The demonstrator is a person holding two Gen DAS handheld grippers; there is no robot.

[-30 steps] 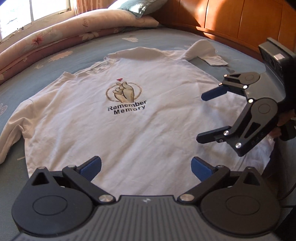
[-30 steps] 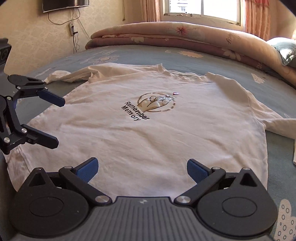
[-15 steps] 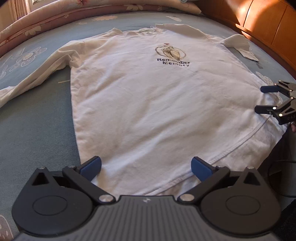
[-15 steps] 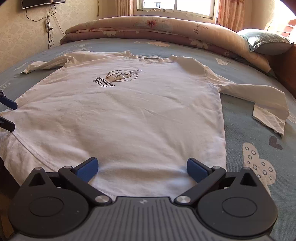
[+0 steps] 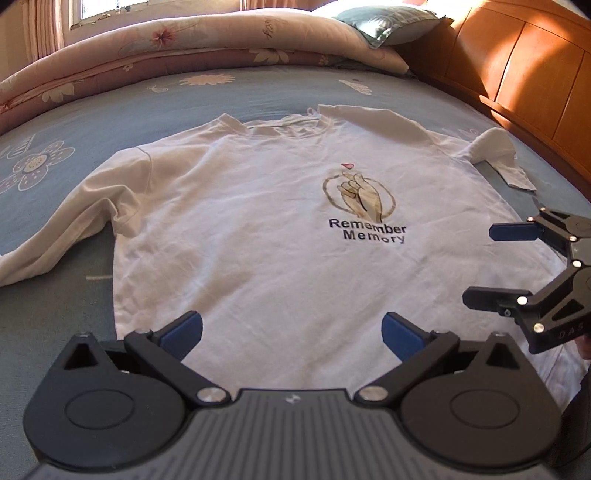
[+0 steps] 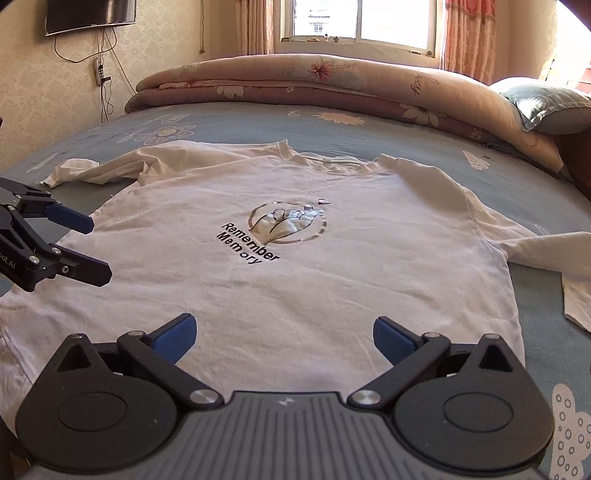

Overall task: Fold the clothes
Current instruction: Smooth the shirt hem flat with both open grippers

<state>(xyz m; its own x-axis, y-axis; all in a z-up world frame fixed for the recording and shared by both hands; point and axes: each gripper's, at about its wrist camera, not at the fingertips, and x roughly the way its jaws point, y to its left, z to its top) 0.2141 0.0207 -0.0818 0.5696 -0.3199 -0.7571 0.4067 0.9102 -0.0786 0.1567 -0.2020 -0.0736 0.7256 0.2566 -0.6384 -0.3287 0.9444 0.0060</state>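
Observation:
A white long-sleeved shirt (image 5: 258, 240) lies flat and front up on the bed, with a hand print and "Remember Memory" on its chest. One sleeve (image 5: 55, 229) stretches out to the left; the other sleeve (image 5: 509, 166) is bent near the headboard. My left gripper (image 5: 291, 332) hovers open over the shirt's lower part, holding nothing. My right gripper (image 5: 484, 264) is open beside it on the right, above the shirt's side edge. The right wrist view shows the shirt (image 6: 332, 277), the right gripper (image 6: 284, 336) open over the lower part, and the left gripper (image 6: 94, 249) open at the left.
The blue flowered sheet (image 5: 74, 129) covers the bed. A rolled quilt (image 5: 184, 44) and a pillow (image 5: 388, 18) lie along the far side. A wooden headboard (image 5: 535, 74) borders the right. A window (image 6: 358, 18) and a wall screen (image 6: 88, 14) are behind.
Half a second ago both grippers were back by the hem and far apart. Now they are forward over the shirt's lower part and nearer each other, still open. The shirt lies as before.

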